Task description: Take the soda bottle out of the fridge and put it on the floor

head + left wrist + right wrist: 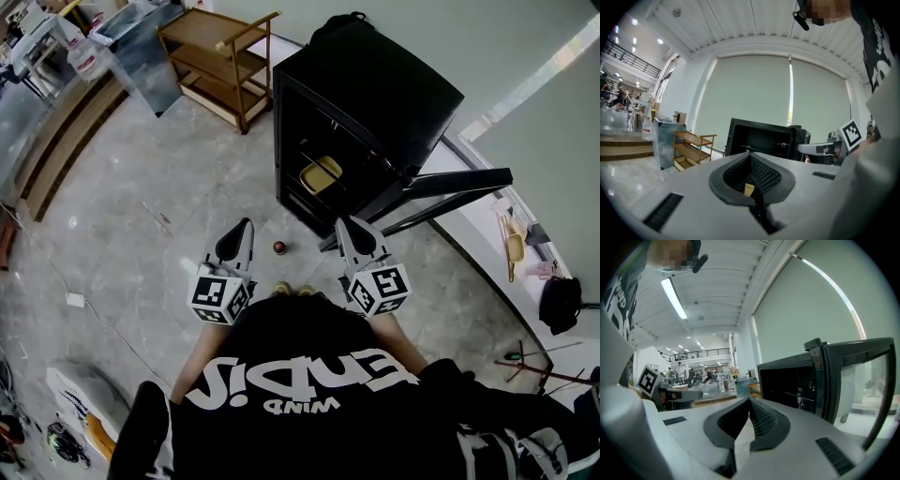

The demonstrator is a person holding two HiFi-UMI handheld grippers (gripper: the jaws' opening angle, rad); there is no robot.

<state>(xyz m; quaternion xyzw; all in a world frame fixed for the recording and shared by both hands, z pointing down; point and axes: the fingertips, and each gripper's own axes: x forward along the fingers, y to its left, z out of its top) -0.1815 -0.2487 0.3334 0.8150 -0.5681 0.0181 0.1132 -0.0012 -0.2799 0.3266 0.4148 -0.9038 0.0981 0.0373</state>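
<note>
The left gripper [246,223] and the right gripper [343,221] are both pressed together with nothing between their jaws, held side by side and well apart, low in front of the person [309,394]. The soda bottle [279,247], a small dark round shape with a reddish top from above, stands on the grey floor [159,216] between the two grippers, just near of the fridge [366,84]. Nothing lies between it and either gripper.

The black fridge stands open, its door [450,183] swung out to the right, and a yellow thing [322,173] sits inside. Far to the left are a wooden cart [220,61] and, beyond it, a metal cabinet [141,42].

Only the head view shows the bottle and the yellow thing. In the left gripper view, the left gripper [750,154] faces the dark fridge [761,138] head on, with the cart [691,147] and cabinet [663,140] at left. The right gripper view, past the right gripper [750,400], shows the fridge [787,383] and the clear pane of its door [855,376] edge on at right
</note>
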